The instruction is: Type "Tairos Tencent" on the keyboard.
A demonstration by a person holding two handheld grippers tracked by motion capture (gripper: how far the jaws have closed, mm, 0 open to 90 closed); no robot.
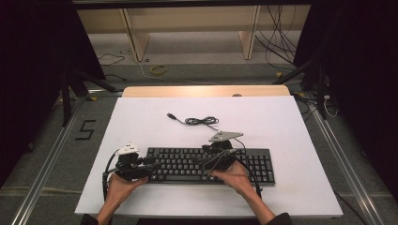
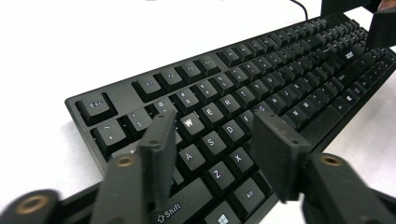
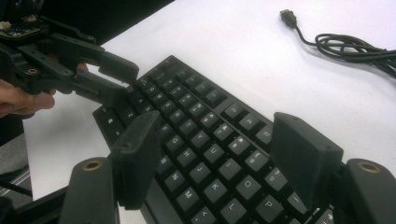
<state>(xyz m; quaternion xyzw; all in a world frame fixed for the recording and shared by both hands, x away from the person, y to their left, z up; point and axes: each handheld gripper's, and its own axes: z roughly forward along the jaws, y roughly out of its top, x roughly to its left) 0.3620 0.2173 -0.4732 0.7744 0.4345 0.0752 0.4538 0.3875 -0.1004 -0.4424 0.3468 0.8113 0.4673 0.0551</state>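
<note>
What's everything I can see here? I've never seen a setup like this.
Keyboard: one, black, lying flat near the front of the white board.
Cable: one, black, coiled behind the keyboard, its plug lying free.
White board: one, covering the table.
Table: one, light wood, edge showing behind the board.
Shelf unit: one, pale wood, on the floor beyond the table.
Floor cables: several, dark, at the back right.
Left gripper: black, jaws open above the keyboard's left end.
Right gripper: black, jaws open above the middle keys.
</note>
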